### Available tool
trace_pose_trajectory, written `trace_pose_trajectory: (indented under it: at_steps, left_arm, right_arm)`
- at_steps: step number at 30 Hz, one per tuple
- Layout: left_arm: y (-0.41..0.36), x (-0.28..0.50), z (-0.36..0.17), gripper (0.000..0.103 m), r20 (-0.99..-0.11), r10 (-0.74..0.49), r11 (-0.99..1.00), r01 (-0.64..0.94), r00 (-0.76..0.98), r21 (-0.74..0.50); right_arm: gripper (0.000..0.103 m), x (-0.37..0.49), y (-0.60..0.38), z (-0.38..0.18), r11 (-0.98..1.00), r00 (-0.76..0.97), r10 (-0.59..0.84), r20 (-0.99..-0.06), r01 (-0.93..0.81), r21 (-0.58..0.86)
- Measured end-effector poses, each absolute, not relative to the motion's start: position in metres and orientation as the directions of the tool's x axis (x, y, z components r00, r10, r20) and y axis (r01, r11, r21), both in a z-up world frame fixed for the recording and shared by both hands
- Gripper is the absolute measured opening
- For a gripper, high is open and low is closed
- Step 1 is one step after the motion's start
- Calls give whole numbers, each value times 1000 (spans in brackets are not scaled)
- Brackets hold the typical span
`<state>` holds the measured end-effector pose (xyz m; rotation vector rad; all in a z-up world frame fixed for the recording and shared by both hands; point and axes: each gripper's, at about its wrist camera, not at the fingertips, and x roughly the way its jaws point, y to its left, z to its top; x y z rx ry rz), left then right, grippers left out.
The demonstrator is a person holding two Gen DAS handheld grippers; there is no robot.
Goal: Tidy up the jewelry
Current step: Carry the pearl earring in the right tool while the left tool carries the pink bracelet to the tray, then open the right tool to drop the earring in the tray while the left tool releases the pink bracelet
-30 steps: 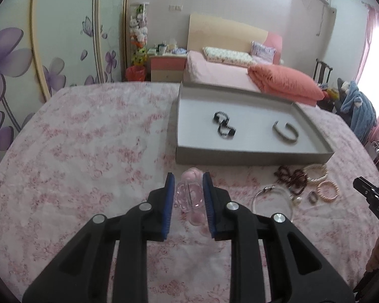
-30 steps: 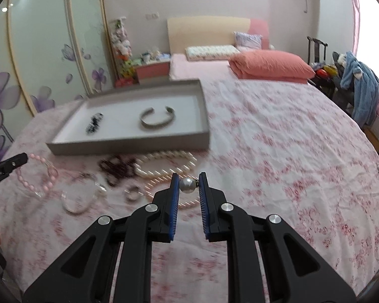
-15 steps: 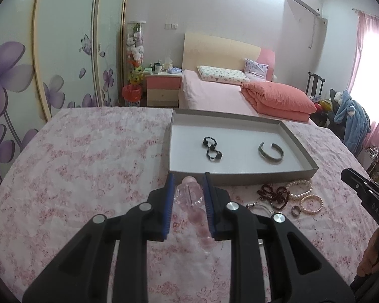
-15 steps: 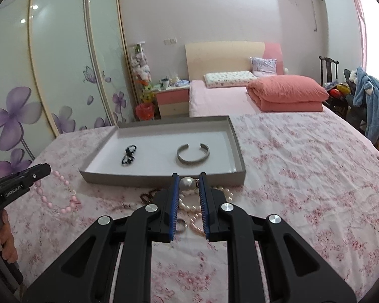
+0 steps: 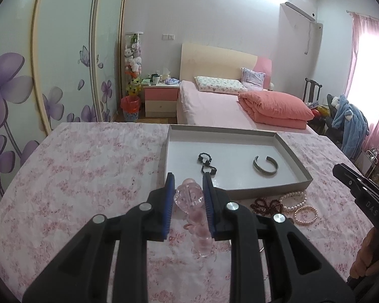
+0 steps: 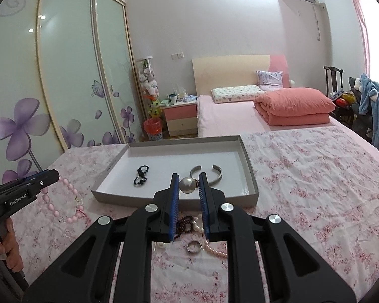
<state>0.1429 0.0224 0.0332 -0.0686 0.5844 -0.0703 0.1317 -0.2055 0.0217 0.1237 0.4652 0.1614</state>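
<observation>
My left gripper (image 5: 188, 185) is shut on a pink crystal bead bracelet (image 5: 190, 197), whose beads hang down below the pads; the same pink strand (image 6: 63, 199) dangles from that gripper (image 6: 51, 176) in the right wrist view. My right gripper (image 6: 188, 183) is shut on a large pearl (image 6: 187, 184). Both are lifted just in front of the grey tray (image 5: 294, 156), which holds a black bead bracelet (image 5: 206, 162) and a silver cuff (image 5: 264, 166). That tray (image 6: 249, 169) with its black bracelet (image 6: 141, 175) and cuff (image 6: 216, 174) also lies ahead in the right wrist view.
On the floral bedspread in front of the tray lie a dark red bead bracelet (image 5: 266, 205), a white pearl strand (image 5: 294, 198), a pink pearl bracelet (image 5: 306, 215) and a silver ring (image 6: 194, 247). A person's hand (image 6: 10, 247) grips the left tool. Another bed and nightstand stand beyond.
Both grippers have risen off the bedspread with their pieces, the pink bracelet and the pearl now hanging clear, and both views have tilted up toward the tray and room.
</observation>
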Motion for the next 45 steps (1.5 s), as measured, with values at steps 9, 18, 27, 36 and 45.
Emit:
trace_pose_trajectory:
  at_steps: [9,18,27,36,45]
  left_arm:
    - [15,146,39,23,-533,-89,996,59,842,-72]
    - [15,151,42,23,-529,-92,995,63,844,-72]
    - [11,160,48,23,-518,-107,994,75,849,-82]
    - [4,179,58,23,-492,-111,993,84,863,-78]
    - [-4,210,60,23,-476,-78,997,64,876,-45]
  right_arm:
    - [17,137,-201,25,979,893,190,-409,-139,151]
    - [17,143,-202,26,979,897,187,-401,-134,156]
    - [17,151,-200,28,978,901,187,-391,-133,160]
    - [17,168,-199,35,977,913,181,-365,-125,173]
    - [17,198,-194,31,977,909,177,-376,-118,175]
